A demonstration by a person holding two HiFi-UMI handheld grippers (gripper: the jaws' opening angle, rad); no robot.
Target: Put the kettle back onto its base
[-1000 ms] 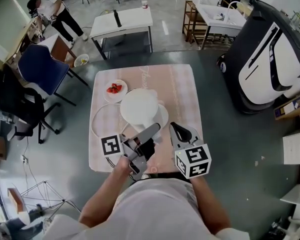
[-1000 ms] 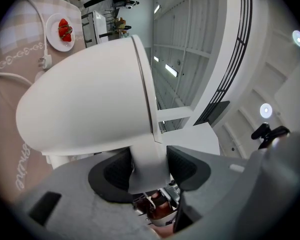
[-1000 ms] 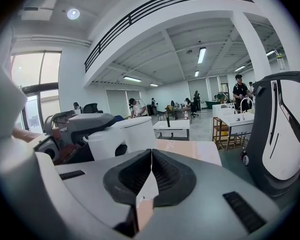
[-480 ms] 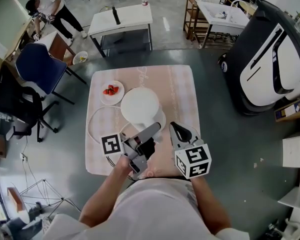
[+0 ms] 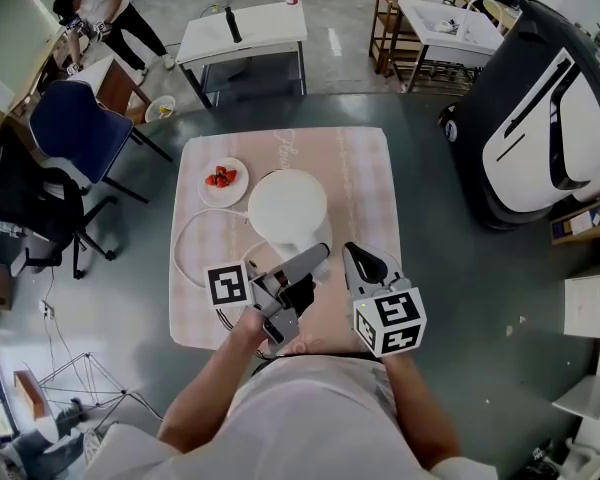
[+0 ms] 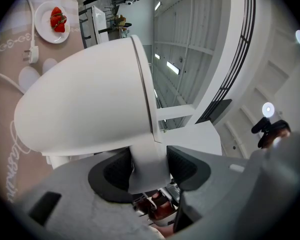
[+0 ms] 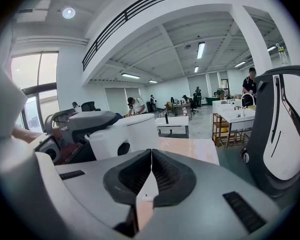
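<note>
The white kettle (image 5: 288, 206) stands upright over the middle of the pink-clothed table (image 5: 365, 183). My left gripper (image 5: 315, 259) is shut on its handle (image 6: 148, 165), which fills the gap between the two pads. A sliver of the white base (image 5: 325, 238) shows at the kettle's near right; whether the kettle rests on it is hidden. The base's white cord (image 5: 185, 253) loops off to the left and ends in a plug (image 6: 33, 55). My right gripper (image 5: 353, 255) hovers just right of the handle, shut and empty, with the kettle (image 7: 140, 131) ahead of it.
A plate of strawberries (image 5: 223, 179) sits at the table's far left corner. A blue chair (image 5: 75, 128) stands to the left, a white table (image 5: 245, 30) beyond, and a large black-and-white machine (image 5: 550, 118) to the right. A person stands far off at the left.
The kettle, held by my left gripper, has sunk a little and now covers more of the base. My right gripper has drifted along beside it, still shut.
</note>
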